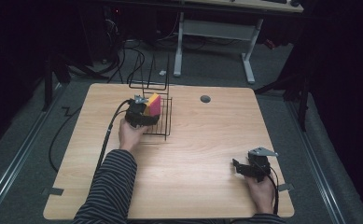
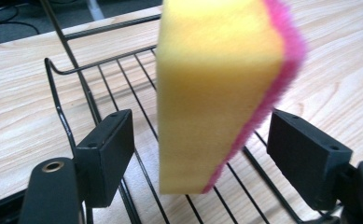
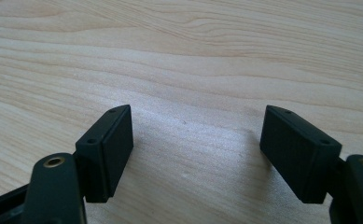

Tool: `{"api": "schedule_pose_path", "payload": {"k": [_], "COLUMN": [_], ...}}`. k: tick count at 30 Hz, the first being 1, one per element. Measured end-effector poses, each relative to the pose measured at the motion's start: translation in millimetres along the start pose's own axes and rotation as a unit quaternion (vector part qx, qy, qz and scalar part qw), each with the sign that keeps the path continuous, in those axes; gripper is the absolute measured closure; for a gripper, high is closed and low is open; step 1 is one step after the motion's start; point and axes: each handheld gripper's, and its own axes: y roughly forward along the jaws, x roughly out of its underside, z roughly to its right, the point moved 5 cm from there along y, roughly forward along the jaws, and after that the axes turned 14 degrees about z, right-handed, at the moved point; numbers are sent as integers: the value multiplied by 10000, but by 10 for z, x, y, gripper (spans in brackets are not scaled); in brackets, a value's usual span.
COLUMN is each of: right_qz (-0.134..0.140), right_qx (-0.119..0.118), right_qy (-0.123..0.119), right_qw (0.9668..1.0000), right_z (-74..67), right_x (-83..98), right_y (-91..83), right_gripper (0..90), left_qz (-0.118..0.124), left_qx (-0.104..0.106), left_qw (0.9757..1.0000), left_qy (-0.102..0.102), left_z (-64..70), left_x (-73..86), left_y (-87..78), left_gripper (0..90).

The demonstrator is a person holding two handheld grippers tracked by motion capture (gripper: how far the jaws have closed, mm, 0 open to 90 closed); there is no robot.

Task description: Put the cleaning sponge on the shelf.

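A: left gripper [image 2: 200, 154] is at the black wire rack [image 1: 163, 122], jaws spread wide either side of the yellow-and-pink sponge [image 2: 216, 88], not pinching it

B: sponge is upright in the rack then? I'd back that gripper out straight so it doesn't tip

A: yep. right gripper [image 3: 195, 154] sits wide and empty over bare table [image 1: 202, 154], near the right edge
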Motion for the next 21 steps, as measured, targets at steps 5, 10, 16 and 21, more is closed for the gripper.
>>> {"api": "schedule_pose_path", "payload": {"k": [5, 10, 16, 21], "right_qz": [2, 2, 3, 3], "right_qx": [0, 1, 3, 3], "right_qy": [-1, 0, -9, -10], "right_qw": [10000, 10000, 10000, 10000], "right_z": [0, 0, 1, 1], "right_x": [0, 0, 0, 0], "right_y": [0, 1, 0, 1], "right_gripper": [259, 259, 259, 259], "left_qz": [-88, -127, -92, 74], "left_qx": [70, 123, 134, 181], "left_qw": [9999, 9998, 9999, 9997], "left_qy": [-36, -77, 59, -115], "left_z": [-1, 0, 6, -19], "left_x": [17, 27, 12, -1], "left_y": [-23, -66, -125, -191], "left_gripper": [227, 201, 177, 165]}}
